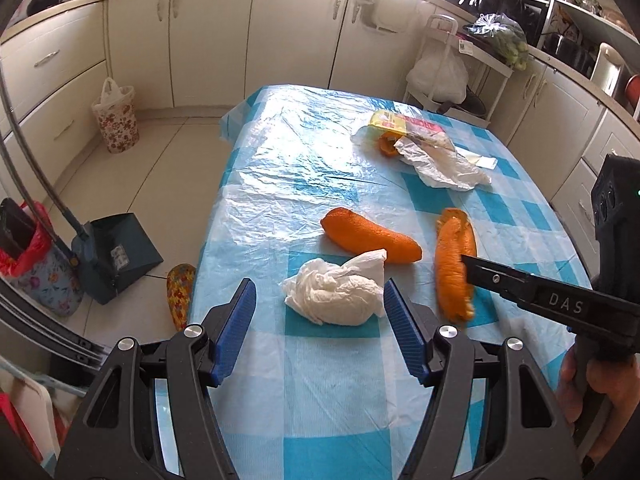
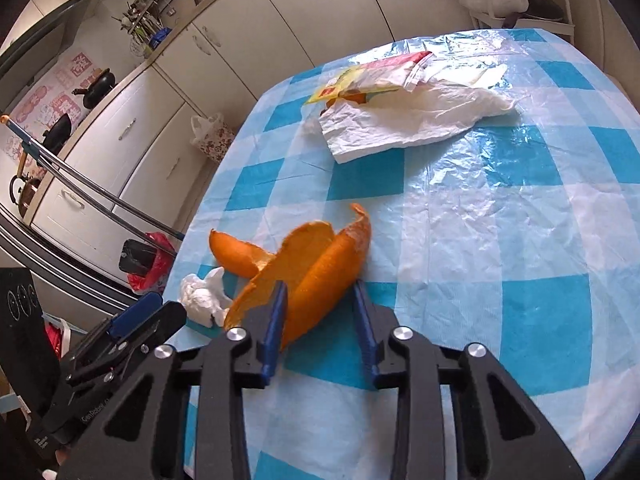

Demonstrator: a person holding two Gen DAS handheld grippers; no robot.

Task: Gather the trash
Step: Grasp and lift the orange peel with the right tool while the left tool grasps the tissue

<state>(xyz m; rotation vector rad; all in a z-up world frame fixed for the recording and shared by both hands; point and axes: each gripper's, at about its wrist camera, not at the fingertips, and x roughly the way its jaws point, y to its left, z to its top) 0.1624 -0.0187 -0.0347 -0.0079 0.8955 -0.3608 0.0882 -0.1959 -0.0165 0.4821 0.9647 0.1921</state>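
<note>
A crumpled white tissue point(image 1: 336, 298) lies on the blue-checked tablecloth point(image 1: 304, 392). My left gripper point(image 1: 320, 286) is open, its blue pads standing either side of the tissue without touching it. Just beyond lies one orange peel point(image 1: 372, 240). A second orange peel point(image 1: 454, 264) is to the right, with my right gripper point(image 1: 468, 268) on it. In the right wrist view this folded peel point(image 2: 320, 272) sits between the blue pads of my right gripper point(image 2: 319, 284), which is shut on it. The other peel point(image 2: 236, 254) and the tissue point(image 2: 202, 298) lie to its left.
Farther back on the table are a yellow and red wrapper point(image 1: 396, 122) and a white plastic bag point(image 1: 444, 164). On the floor to the left stand a dustpan point(image 1: 116, 256), a floral bin point(image 1: 116, 120) and a bin with a red liner point(image 1: 28, 248). Cabinets line the walls.
</note>
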